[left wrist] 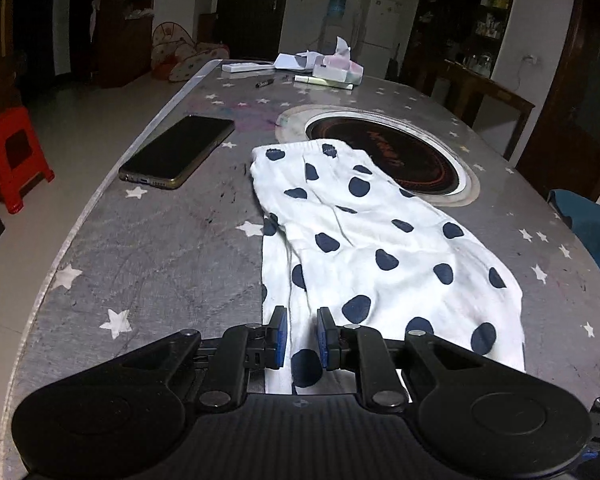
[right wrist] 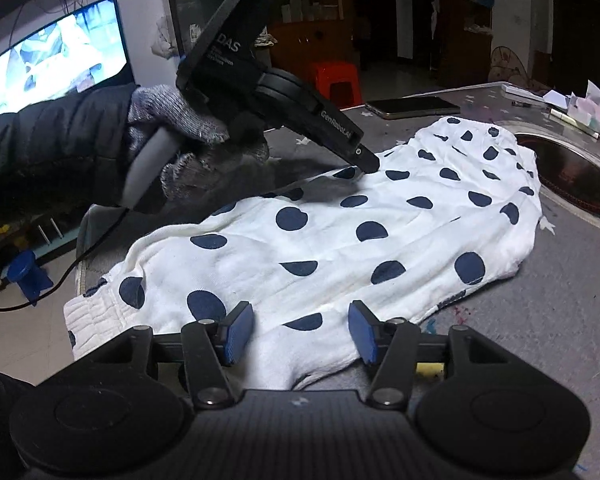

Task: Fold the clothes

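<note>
A: Where is the white cotton garment with navy polka dots [left wrist: 380, 240]?

B: Spread flat on the grey, star-printed tabletop [left wrist: 152, 256], its far elastic end lying over the rim of the round black induction hob [left wrist: 412, 160] set into the surface. In the right wrist view the same garment [right wrist: 340, 232] runs from the near edge up toward the hob [right wrist: 576, 176], one ribbed cuff hanging off the tabletop edge at lower left.

A: And the left tool [left wrist: 302, 336]?

B: Its blue-padded fingers [left wrist: 281, 336] stand a narrow gap apart with a strip of the cloth's near edge between them; whether they actually pinch it I cannot tell. From the right wrist view the left tool [right wrist: 370, 166] tips down onto the cloth's far side, held by a hand in a grey knitted glove [right wrist: 180, 140] (dark padded sleeve behind it).

A: The right tool [right wrist: 300, 332]?

B: Released, fingers wide apart, low over the near part of the garment, the fabric showing between the blue pads [right wrist: 240, 332].

A: Anything else on the tabletop?

B: A dark smartphone in a clear case [left wrist: 180, 150] to the left of the garment, apart from it, and a pink-and-white tissue box [left wrist: 338, 68] at the far end. A red plastic stool [left wrist: 12, 156] stands on the floor.
</note>
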A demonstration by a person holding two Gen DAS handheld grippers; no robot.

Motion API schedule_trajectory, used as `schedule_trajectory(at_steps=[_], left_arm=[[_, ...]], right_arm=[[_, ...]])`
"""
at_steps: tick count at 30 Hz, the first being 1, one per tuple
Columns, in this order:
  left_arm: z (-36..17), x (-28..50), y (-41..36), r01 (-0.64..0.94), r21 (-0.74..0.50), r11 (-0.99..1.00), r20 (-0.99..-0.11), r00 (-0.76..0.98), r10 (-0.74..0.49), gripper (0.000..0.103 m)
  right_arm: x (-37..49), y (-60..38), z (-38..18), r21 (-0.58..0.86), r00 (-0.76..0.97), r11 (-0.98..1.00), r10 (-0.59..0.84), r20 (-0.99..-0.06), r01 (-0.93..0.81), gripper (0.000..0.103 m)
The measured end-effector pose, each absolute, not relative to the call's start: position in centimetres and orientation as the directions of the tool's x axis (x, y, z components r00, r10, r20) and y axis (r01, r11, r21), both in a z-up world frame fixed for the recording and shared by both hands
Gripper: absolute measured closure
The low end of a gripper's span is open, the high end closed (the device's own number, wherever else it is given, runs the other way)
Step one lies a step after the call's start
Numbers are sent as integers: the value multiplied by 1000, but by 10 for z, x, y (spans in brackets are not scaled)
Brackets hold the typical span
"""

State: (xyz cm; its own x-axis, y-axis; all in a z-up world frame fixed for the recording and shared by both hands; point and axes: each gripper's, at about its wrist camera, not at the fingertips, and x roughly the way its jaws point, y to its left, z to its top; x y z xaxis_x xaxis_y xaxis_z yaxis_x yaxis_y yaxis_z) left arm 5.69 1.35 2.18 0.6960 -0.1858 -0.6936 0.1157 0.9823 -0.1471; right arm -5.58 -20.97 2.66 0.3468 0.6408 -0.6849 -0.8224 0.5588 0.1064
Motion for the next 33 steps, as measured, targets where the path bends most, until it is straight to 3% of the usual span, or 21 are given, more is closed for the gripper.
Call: schedule_trajectory(at_steps=[8, 9, 12, 18, 23, 33], left_arm=[[20, 67, 8, 119, -138, 983, -692, 699, -182, 87], [20, 67, 7, 118, -138, 983, -690, 701, -181, 95], [22, 65, 7, 108, -131, 985, -679, 715, -169, 99], [42, 49, -3, 97, 0, 995, -606, 792, -77, 99], [24, 65, 7, 49, -47, 998, -680, 730, -68, 99], [20, 67, 11, 44, -46, 998, -685, 726, -64, 98]], right_arm=[[-56, -210, 25, 113, 343, 554, 649, -679, -825, 45], [-56, -210, 25, 113, 343, 554, 650, -678, -825, 45], [-56, -210, 25, 116, 343, 555, 652, -676, -824, 45], [-55, -211, 24, 120, 343, 555, 654, -674, -823, 45], [-54, -213, 23, 127, 344, 559, 658, -670, -819, 44], [-11, -245, 44, 208, 424, 663, 656, -625, -719, 46]])
